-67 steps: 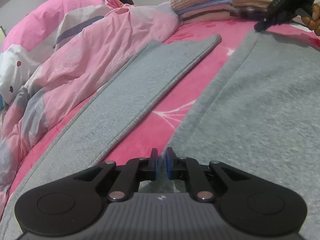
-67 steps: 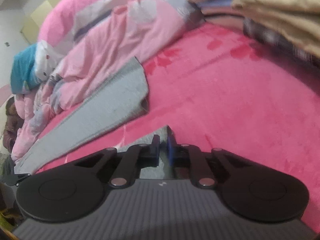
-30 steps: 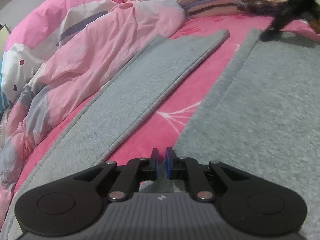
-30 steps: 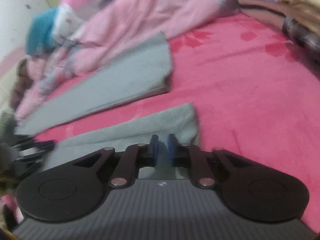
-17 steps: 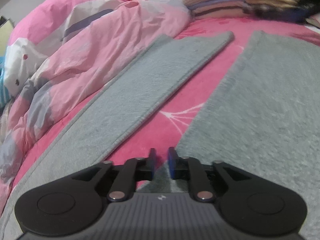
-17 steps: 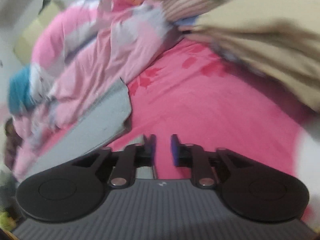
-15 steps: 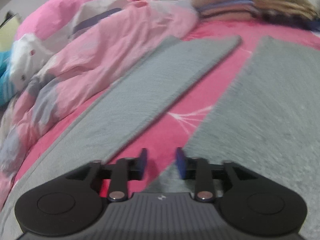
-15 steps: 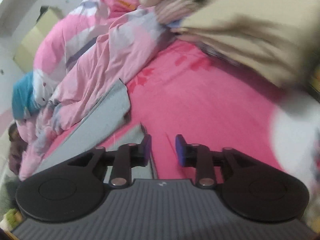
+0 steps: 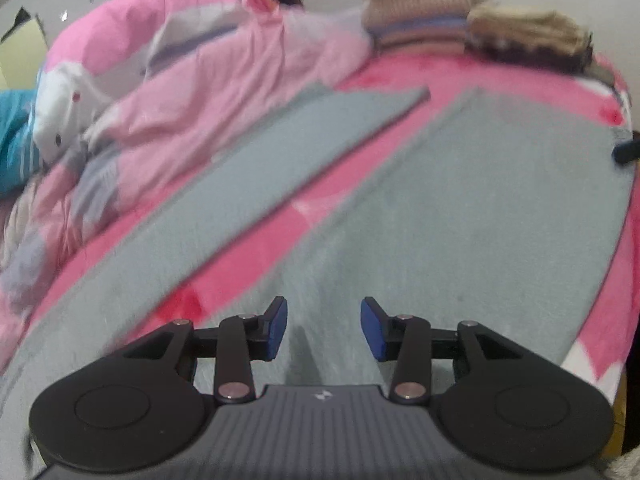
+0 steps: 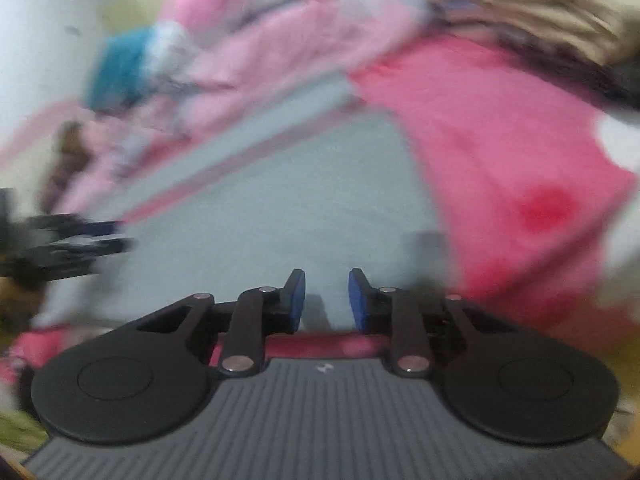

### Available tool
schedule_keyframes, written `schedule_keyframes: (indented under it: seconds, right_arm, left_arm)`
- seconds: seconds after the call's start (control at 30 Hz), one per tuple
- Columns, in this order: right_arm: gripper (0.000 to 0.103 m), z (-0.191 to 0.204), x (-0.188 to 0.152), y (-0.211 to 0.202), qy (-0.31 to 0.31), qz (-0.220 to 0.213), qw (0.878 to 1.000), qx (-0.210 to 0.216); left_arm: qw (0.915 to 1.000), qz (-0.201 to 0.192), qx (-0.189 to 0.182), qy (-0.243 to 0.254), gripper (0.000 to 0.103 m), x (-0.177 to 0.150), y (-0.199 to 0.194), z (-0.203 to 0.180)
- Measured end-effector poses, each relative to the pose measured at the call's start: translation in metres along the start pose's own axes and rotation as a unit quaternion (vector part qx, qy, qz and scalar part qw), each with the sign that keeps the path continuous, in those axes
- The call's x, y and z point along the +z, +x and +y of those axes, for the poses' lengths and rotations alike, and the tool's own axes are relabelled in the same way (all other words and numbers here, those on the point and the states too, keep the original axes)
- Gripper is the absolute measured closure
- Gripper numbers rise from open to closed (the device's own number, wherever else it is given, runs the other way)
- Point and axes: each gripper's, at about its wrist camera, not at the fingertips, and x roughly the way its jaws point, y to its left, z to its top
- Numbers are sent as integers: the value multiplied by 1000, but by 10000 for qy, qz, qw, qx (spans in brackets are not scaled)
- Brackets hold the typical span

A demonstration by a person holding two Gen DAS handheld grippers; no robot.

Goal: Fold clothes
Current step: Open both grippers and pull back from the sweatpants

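Left gripper [image 9: 323, 324]: jaws spread, nothing between, tilted down over the grey garment [image 9: 460, 220].
Right gripper [image 10: 322, 298]: jaws apart, empty, angled down above the garment's near edge.
Far: folded stack [image 9: 424, 12].

The garment [image 9: 460, 208] is lying spread across the bed [image 9: 520, 84] — its sleeve [image 9: 280, 168] stretching off left, the quilt [image 9: 192, 92] bunching beyond it, folded stacks [image 9: 460, 28] sitting behind.
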Motion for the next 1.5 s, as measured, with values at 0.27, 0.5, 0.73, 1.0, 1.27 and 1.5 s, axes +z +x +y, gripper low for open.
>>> schedule_keyframes:
  seconds: [0.27,0.5,0.73,1.0,1.27,1.5]
  right_arm:
    - [97,-52,2,-61,1282,-1040,9815,-974]
    - [97,102,9,-6,-624,-588,9944,616]
    - [98,254,-40,83,-2062,313,9582,1957]
    - [100,293,-80,91,-3286,384,9285,1685]
    - [97,156,-27,33,-1588,-78,9866,-379]
    - [97,184,-23,49,-1731,-434,9838,181]
  left_arm:
    - [9981,-167,322,-505,59,-19,-45,30]
    - [9881,108,882,-1258,57,-60,-118,72]
    - [9669,387,1185,-2228,57,-120,-144,78]
    - [9511,285,1330,-2772,58,-150,-144,96]
    - [9505,-148,1100,-2901,62,-147,-141,107]
    - [9748,-21,122,-2226,91,-96,-85,97]
